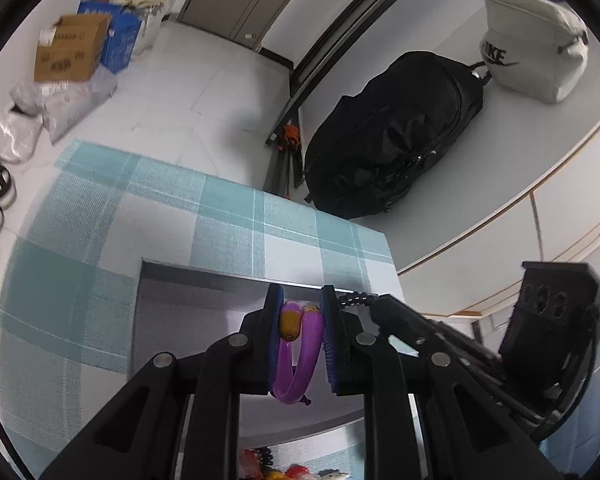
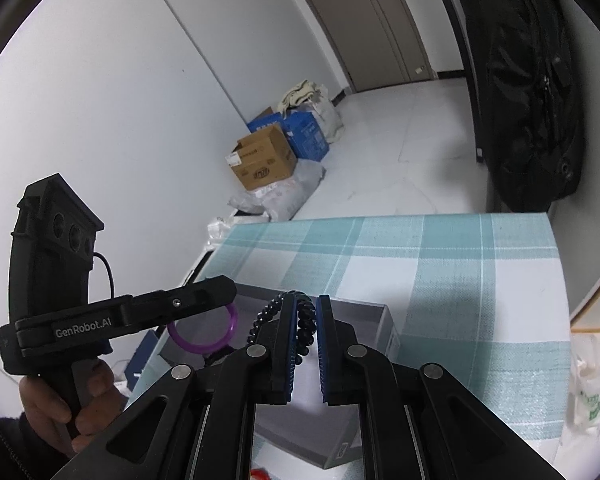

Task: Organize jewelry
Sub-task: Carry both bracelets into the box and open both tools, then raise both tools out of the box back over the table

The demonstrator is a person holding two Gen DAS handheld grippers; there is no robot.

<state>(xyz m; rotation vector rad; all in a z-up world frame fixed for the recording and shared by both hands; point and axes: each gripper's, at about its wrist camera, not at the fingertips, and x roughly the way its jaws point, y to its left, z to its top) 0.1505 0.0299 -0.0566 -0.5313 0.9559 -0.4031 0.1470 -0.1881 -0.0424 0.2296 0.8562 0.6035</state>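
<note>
- Left wrist view: our left gripper [image 1: 300,344] pinches a purple bangle [image 1: 300,364] between its blue pads; an amber bead or charm sits at the bangle's upper end. The bangle hangs over the open grey box [image 1: 172,304], which stands on the teal plaid cloth [image 1: 100,220].
- We judge that we are mid-delivery, carrying the piece to the box. The next move calls for lowering until the bangle is inside the walls, then spreading the jaws.
- The gripper tilts downward toward the box. More jewelry [image 1: 288,468] lies at the bottom edge, too small to name.
- Right wrist view: our right gripper [image 2: 305,344] has its pads pressed on a black beaded bracelet [image 2: 300,320], which loops up and over to the left of the fingers, above the same grey box [image 2: 380,320].
- The person's hand [image 2: 80,412] grips the left tool's handle, which reaches in level from the left, the purple bangle [image 2: 204,336] dangling below it.
- Both pieces hover close together, so we should release one at a time to avoid tangling.
</note>
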